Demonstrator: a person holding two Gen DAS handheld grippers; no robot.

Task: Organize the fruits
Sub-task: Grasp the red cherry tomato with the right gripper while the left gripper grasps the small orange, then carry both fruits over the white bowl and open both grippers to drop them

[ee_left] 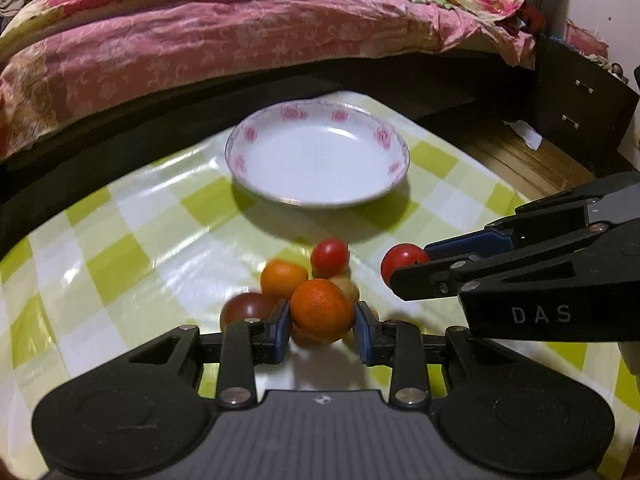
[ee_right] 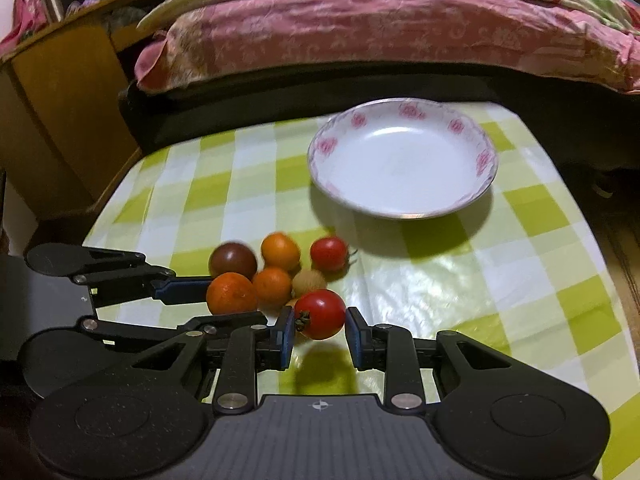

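My left gripper (ee_left: 322, 322) is shut on an orange mandarin (ee_left: 321, 310); it also shows in the right wrist view (ee_right: 231, 293). My right gripper (ee_right: 319, 330) is shut on a red tomato (ee_right: 322, 314), which shows in the left wrist view too (ee_left: 402, 261). Loose fruits lie in a cluster on the table: a red tomato (ee_right: 329, 253), two orange mandarins (ee_right: 280, 251) (ee_right: 272, 286), a dark tomato (ee_right: 233, 261) and a pale yellowish fruit (ee_right: 309, 282). An empty white plate (ee_right: 476, 196) with pink flowers stands beyond the cluster.
The table has a green-and-white checked cloth (ee_right: 540, 280). A bed with a pink floral cover (ee_right: 360, 28) runs along the far edge. A wooden cabinet (ee_right: 60, 100) stands at the left, dark drawers (ee_left: 580, 108) at the right.
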